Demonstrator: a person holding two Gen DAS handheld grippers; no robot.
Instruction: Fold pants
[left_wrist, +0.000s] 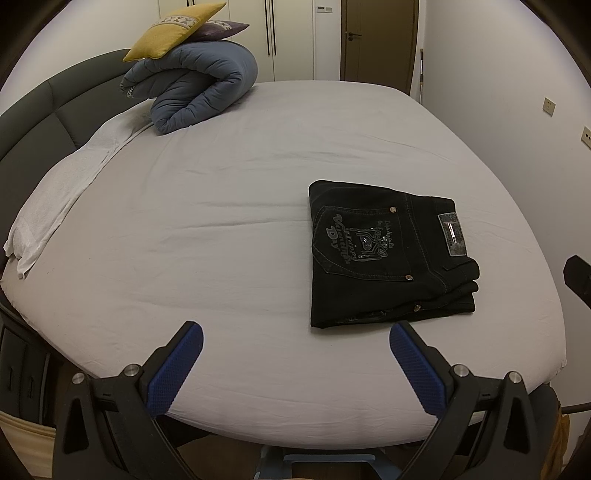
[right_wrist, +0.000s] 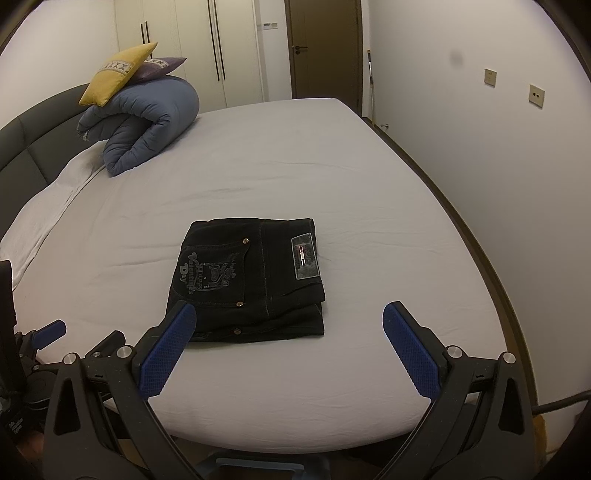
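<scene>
Black jeans lie folded into a compact rectangle on the pale grey bed sheet, back pocket with a printed emblem facing up and a grey waist label at the right. In the right wrist view the same folded jeans sit just beyond the fingers. My left gripper is open above the near edge of the bed, to the left of the jeans and holding nothing. My right gripper is open too, empty, with its left blue pad overlapping the near left corner of the jeans in the image.
A rolled blue duvet with a yellow cushion and a purple cushion on top sits at the far left by the dark headboard. A white towel lies along the left edge. A wall runs along the right; closets and a door stand behind.
</scene>
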